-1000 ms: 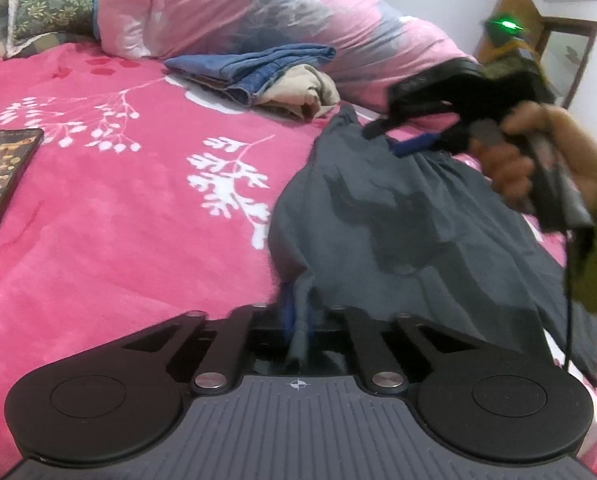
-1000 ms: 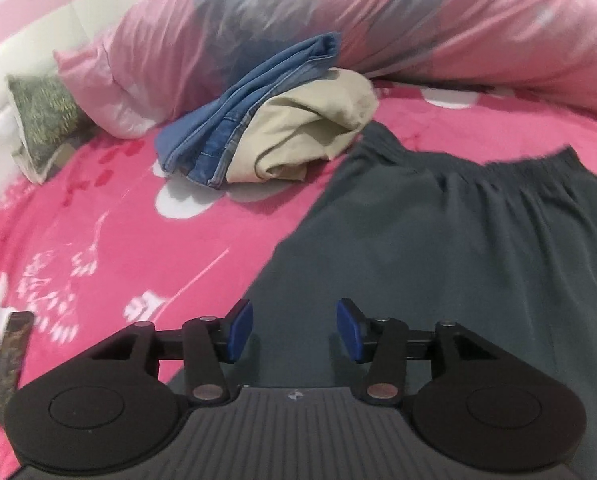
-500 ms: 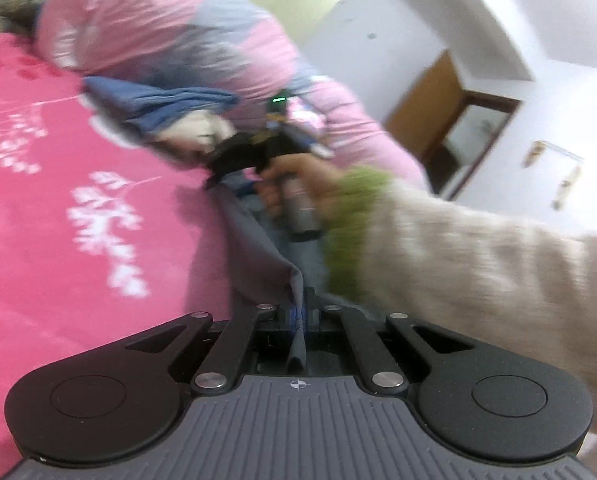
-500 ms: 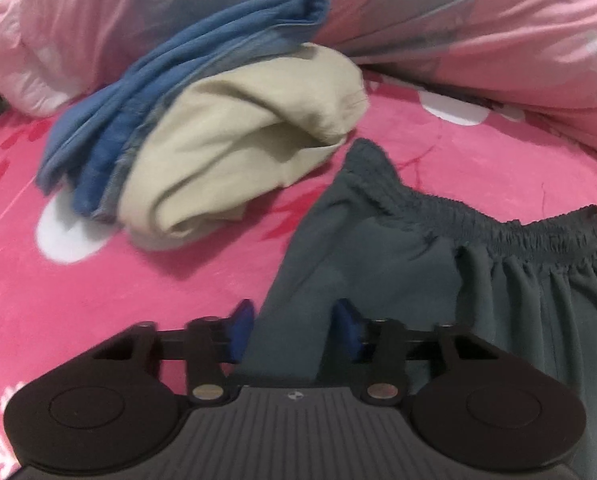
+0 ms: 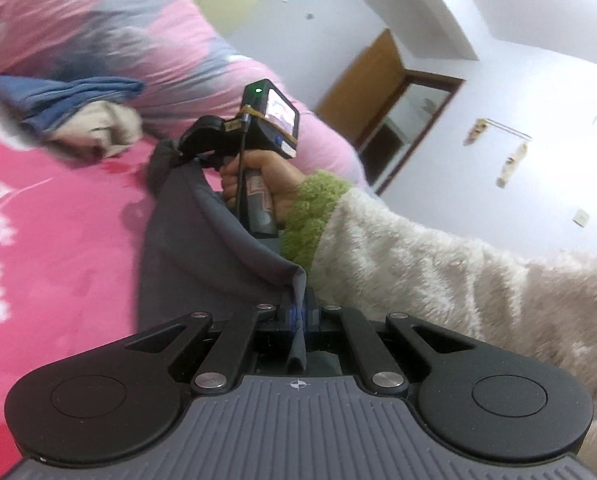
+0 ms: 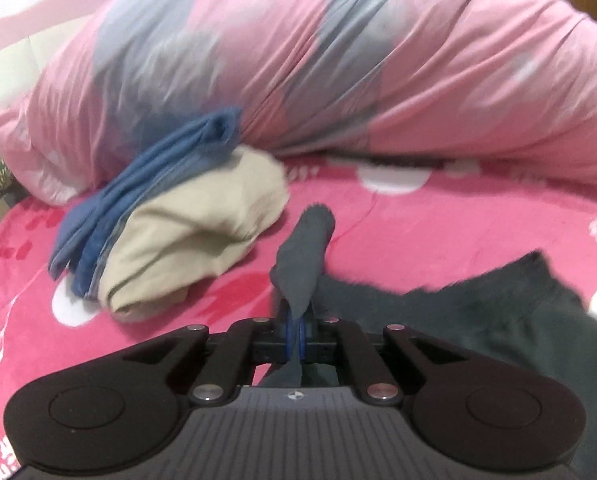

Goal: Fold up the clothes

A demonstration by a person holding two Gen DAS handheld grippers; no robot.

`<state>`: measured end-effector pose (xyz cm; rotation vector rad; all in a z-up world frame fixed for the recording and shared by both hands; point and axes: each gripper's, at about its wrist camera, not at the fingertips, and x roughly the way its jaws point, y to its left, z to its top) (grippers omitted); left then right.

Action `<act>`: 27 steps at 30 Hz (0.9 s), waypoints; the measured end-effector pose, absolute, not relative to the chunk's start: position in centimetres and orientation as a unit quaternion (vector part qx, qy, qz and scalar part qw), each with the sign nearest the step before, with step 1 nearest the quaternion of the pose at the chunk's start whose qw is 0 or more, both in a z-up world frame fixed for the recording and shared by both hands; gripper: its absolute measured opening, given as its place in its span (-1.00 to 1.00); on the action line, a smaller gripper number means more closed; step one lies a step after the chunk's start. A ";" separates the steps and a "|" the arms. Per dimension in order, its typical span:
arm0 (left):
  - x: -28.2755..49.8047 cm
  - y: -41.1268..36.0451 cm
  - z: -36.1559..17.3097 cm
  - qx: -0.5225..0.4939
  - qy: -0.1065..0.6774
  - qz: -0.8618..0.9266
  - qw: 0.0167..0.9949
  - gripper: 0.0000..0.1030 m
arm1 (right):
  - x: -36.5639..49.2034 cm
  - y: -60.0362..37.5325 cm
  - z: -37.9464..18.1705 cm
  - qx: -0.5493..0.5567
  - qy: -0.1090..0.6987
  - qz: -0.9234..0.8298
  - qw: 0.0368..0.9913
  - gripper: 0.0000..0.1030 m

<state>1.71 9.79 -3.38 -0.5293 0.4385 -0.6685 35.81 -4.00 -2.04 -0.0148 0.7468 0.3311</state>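
Note:
Dark grey shorts (image 5: 186, 236) lie on a pink bedspread (image 5: 58, 240), one edge pulled up taut between both grippers. My left gripper (image 5: 298, 314) is shut on a hem corner of the shorts. My right gripper (image 6: 296, 336) is shut on the waistband corner (image 6: 306, 256), which stands up from between its blue pads. In the left wrist view the right gripper (image 5: 188, 152) shows ahead, held by a hand in a fleecy sleeve (image 5: 418, 264). The rest of the shorts (image 6: 498, 320) trails to the right.
A folded blue garment (image 6: 146, 196) and a beige one (image 6: 194, 232) are stacked beside the waistband. A big pink and grey duvet roll (image 6: 338, 64) lies behind them. A wooden door (image 5: 362, 80) and white walls are beyond the bed.
The right gripper moved forward to the waistband corner, closed on it and lifted it. The left gripper rose and tilted up with the hem, raising the shorts' edge off the bed.

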 end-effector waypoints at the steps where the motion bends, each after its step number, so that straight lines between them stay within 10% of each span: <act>1: 2.3 9.0 -3.0 -0.253 0.209 -0.330 0.885 -1.00 | 36.0 -4.9 -1.6 -0.007 0.358 0.161 0.920 -0.94; 18: 10.2 -3.7 -3.7 -0.217 0.248 -0.399 0.856 -1.00 | 41.1 -23.1 -2.4 0.073 0.341 0.125 0.929 -0.89; 22: 11.2 -4.7 -4.0 -0.218 0.276 -0.397 0.848 -1.00 | 41.3 -26.8 -5.0 0.131 0.395 0.098 0.904 -0.26; 27: 11.8 -5.0 -2.6 -0.204 0.293 -0.393 0.847 -1.00 | 35.5 -33.5 -3.3 0.235 0.369 0.107 0.893 -0.04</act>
